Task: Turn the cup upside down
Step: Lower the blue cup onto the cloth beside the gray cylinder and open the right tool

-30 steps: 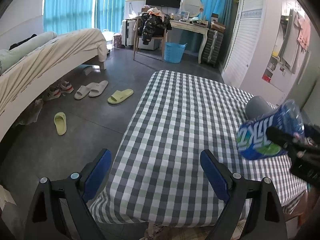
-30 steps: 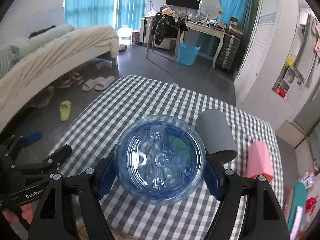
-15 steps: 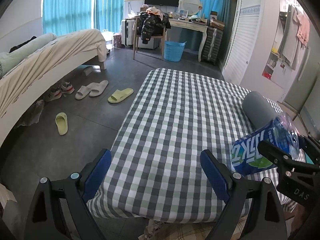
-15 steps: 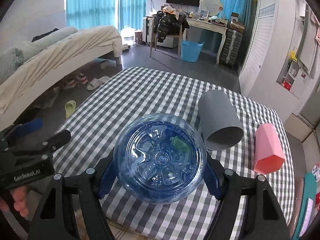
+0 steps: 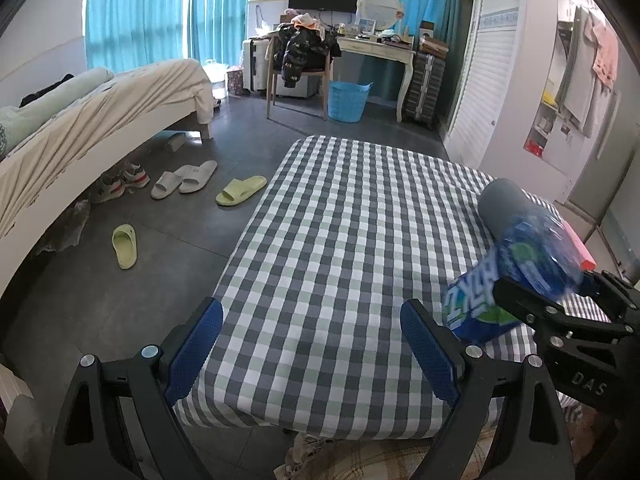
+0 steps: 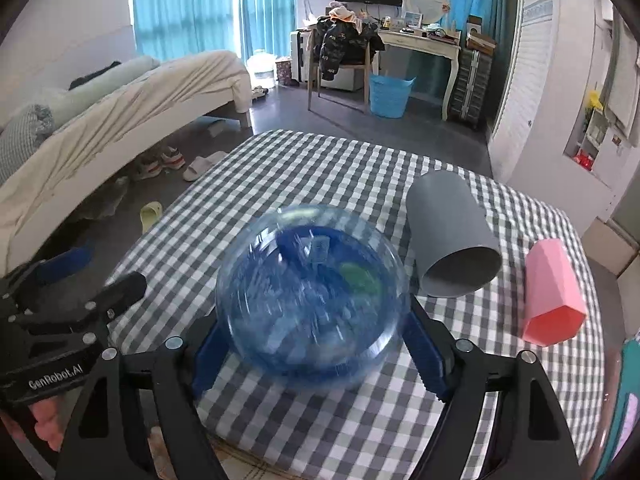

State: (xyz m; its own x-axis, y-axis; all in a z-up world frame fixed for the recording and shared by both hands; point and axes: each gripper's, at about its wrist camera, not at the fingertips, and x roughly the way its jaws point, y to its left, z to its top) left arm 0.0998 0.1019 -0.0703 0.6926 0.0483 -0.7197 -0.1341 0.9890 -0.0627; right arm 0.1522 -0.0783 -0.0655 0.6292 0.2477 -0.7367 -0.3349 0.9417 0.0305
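Plastic, thin and see-through blue — that is what the cup (image 6: 314, 292) looks like, so it is probably very light and its wall likely gives under a hard squeeze. The right gripper (image 6: 316, 344) has it pinched across its width, a blue pad on each side, and holds it above the near edge of the checked table (image 6: 332, 168). In the right wrist view one round end of the cup faces the camera; the picture is smeared there, so whether that end is the mouth or the base cannot be told. From the left wrist view the cup (image 5: 508, 280) lies tilted, its printed band lower and toward the near edge, its other end raised toward the far right.

Smooth plastic may slip in a turn. A hold across the middle of the wall, as here, seems sound — firm enough to stop it sliding, not so firm that the wall buckles. Set down mouth first, so light a thing could tip, so it should land flat.

The left gripper (image 5: 312, 344) hangs spread wide over the near left corner of the table, holding nothing.

Just beside the cup, toward the right edge, a grey cup (image 6: 452, 240) lies on its side, and a pink cup (image 6: 554, 296) lies beyond it, nearer that edge.
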